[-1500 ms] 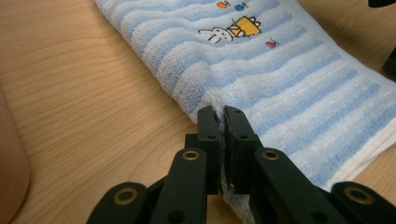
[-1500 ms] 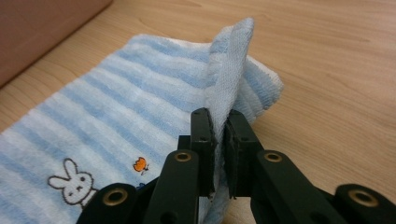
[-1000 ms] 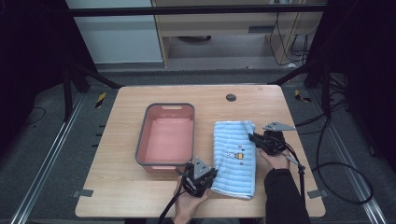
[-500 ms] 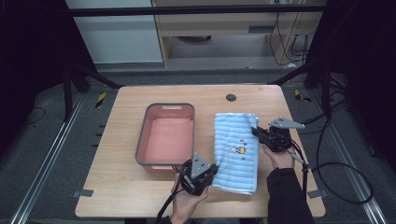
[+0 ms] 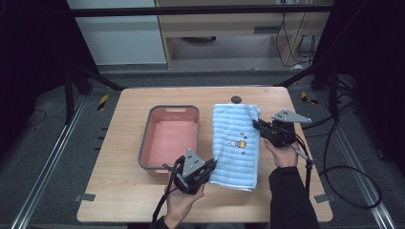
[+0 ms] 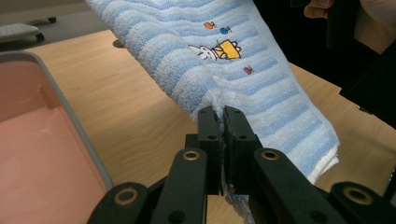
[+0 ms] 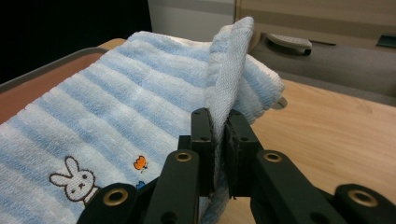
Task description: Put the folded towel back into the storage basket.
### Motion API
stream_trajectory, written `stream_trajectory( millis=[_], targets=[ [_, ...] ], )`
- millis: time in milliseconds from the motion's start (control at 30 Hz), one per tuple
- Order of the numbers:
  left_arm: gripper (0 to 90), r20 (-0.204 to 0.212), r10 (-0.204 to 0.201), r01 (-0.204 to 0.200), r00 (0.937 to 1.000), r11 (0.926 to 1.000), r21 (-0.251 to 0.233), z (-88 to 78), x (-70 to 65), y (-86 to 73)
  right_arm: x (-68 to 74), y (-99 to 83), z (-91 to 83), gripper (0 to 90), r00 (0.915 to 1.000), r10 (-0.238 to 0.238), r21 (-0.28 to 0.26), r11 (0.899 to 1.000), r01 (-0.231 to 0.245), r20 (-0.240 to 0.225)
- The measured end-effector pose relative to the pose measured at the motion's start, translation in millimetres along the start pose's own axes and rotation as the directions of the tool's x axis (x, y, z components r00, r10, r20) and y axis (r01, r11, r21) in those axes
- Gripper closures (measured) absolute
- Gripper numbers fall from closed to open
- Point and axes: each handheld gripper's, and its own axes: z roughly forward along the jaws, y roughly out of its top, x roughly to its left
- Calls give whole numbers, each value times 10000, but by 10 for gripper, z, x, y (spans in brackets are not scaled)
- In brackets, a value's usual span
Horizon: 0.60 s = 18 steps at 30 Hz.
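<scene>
wooden table [image 5: 119,191], pink basin [image 5: 167,143] left of centre. blue striped towel [image 5: 236,143] lay beside the basin, its edges lifted off the table. left gripper [image 5: 210,166] and right gripper [image 5: 257,124] each clenched on a towel edge. step judged: lifting; next likely needs a level, matched carry over the basin.

The pink tub [image 5: 168,138] blocks the middle left of the tabletop [image 5: 119,138], just beside the blue towel [image 5: 236,143]. Bare wood lies open to the tub's left, along the near edge and right of the towel. A small dark hole [image 5: 235,99] marks the far edge.
</scene>
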Motion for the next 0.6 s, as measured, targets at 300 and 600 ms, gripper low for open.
stream_trajectory(
  millis=[300, 600],
  targets=[
    [863, -227, 107, -114, 9997, 9994, -323, -209, 139, 145, 165, 308, 42, 837, 9996, -271, -245, 9993, 269, -59],
    [863, -420, -36, 8, 9991, 9977, -683, -425, 334, 218, 375, 580, 151, 836, 9984, -511, -492, 9975, 499, -241]
  ],
)
